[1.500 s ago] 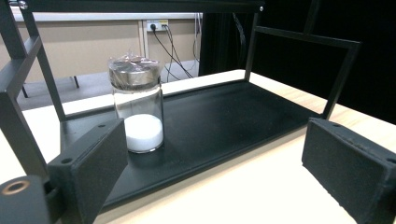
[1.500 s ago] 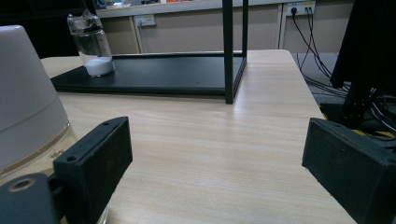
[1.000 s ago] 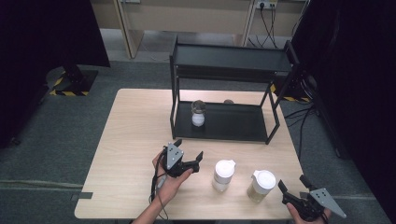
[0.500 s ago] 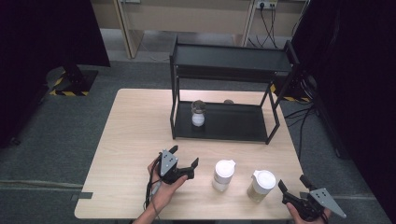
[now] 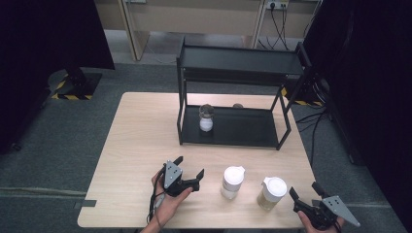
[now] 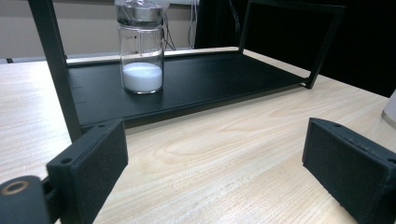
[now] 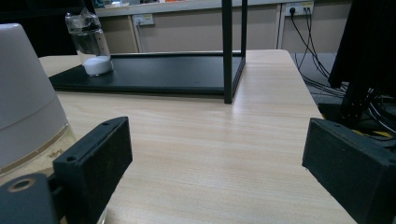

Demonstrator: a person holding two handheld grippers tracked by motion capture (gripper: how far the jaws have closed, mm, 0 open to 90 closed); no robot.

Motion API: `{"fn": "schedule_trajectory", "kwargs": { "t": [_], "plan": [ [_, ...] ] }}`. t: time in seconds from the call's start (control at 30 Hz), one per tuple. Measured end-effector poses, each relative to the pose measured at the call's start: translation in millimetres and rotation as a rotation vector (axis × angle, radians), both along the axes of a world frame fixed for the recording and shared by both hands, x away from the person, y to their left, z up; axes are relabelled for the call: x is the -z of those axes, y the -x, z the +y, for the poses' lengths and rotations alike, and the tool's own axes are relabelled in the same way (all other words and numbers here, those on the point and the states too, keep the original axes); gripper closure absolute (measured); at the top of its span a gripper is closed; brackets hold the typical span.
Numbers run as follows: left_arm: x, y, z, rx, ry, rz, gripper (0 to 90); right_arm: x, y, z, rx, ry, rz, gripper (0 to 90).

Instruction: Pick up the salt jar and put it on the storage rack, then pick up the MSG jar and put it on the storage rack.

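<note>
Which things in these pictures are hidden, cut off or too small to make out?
- Small round object behind the rack, high view: too small to identify.
- Glass jar, left gripper view: top cut off by the upper edge.
- White-lidded jar, right gripper view: cut off by the left edge.
- Right gripper, high view: rear cut off by the bottom edge.

You see a black two-tier rack (image 5: 238, 127) standing at the far half of the worktop (image 5: 141, 131). Behind it, grey carpet (image 5: 58, 131), a wall socket (image 5: 275, 5) with cables, and a yellow-black striped base (image 5: 73, 90) at the left.
</note>
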State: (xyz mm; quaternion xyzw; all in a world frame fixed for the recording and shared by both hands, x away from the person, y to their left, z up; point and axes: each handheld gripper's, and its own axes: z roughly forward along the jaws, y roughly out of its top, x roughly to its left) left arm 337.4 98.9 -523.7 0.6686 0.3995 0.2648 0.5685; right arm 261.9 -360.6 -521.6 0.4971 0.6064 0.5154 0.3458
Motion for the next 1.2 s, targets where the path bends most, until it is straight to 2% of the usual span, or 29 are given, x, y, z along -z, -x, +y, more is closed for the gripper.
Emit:
{"fn": "schedule_trajectory", "kwargs": {
  "t": [0.43,1.2],
  "plan": [
    [4.3,0.7,1.1,-0.016,0.011,0.008,6.8,0.0,0.0,0.0,-0.001,0.000,0.000,8.4],
    [4.2,2.0,-0.7,-0.019,-0.004,-0.005,7.2,0.2,1.3,0.1,0.004,-0.001,-0.011,8.1]
  ]
}}
